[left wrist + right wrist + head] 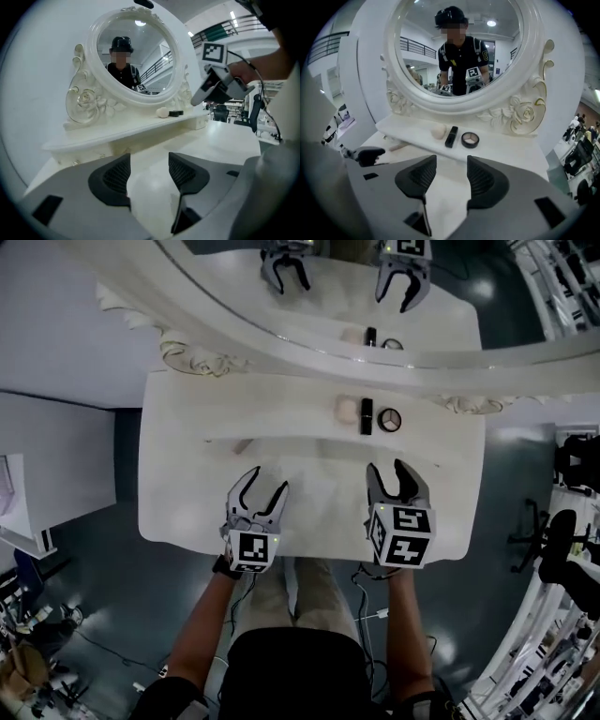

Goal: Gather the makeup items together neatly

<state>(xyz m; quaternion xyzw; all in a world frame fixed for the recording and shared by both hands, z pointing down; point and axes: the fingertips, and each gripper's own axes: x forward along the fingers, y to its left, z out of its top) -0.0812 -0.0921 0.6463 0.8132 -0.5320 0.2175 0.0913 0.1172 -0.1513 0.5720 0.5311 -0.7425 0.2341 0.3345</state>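
The sponge, black lipstick and round compact sit together on the shelf, a pale stick (last to gather, I'd guess) lies apart on the bench, with the left gripper and right gripper both empty, jaws apart.

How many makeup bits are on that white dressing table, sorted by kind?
beige sponge: 1
black lipstick tube: 1
round compact: 1
small beige stick, on the lower tabletop: 1
Total: 4
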